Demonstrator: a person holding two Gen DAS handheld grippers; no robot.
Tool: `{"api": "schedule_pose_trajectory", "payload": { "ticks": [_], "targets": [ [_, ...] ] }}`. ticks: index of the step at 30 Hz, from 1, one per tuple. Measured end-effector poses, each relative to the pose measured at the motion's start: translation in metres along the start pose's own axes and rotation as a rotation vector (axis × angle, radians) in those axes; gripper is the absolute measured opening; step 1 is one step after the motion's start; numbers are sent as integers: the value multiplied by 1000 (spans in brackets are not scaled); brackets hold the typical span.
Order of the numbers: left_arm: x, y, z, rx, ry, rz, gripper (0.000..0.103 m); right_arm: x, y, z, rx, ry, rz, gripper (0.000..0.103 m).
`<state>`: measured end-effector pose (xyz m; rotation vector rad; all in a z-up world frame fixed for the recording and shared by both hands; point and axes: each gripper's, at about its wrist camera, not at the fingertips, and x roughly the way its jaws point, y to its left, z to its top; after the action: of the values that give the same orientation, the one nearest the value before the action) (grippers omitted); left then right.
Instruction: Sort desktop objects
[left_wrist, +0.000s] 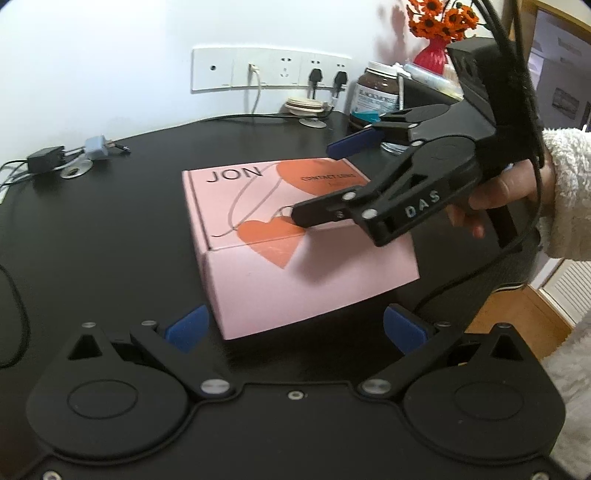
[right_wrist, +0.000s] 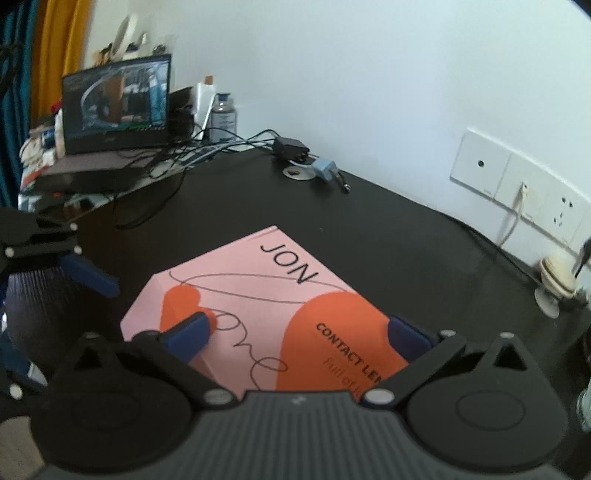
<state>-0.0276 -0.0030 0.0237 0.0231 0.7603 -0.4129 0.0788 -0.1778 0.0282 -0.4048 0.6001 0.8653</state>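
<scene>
Nearest the left camera, the left gripper (left_wrist: 293, 326) has its jaws spread wide, one blue pad on either side of the near corner of the pink box (left_wrist: 280, 236). Neither pad presses on the cardboard, so nothing is held.

The pink box lies flat and closed on the black table (left_wrist: 110, 229), roughly at the table's middle. It is turned at an angle to the left gripper, presenting a corner, not a flat side. Its lid carries printed lettering and orange hearts.

Above the box's right half, the right gripper (left_wrist: 314, 181) reaches in from the right, held by a hand (left_wrist: 506, 195) in a fleecy white sleeve. Its jaws are also fully spread and grip nothing. In the right wrist view the lid fills the space between the pads, and the box extends straight ahead along the gripper's line (this is the relation that matters). The right gripper is therefore judged the better placed of the two to take it.

Farther back, near the wall, sit a power adapter (left_wrist: 46, 158) and a brown jar (left_wrist: 376, 96). These are well apart from the box. A laptop (right_wrist: 114, 107) stands on a neighbouring surface.
</scene>
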Motion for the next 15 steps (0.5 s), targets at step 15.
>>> {"api": "schedule_pose_trajectory", "payload": {
  "ticks": [15],
  "targets": [
    [17,-18,1,28,23,-34,103,5,-7,3,42,35,38,102]
  ]
}}
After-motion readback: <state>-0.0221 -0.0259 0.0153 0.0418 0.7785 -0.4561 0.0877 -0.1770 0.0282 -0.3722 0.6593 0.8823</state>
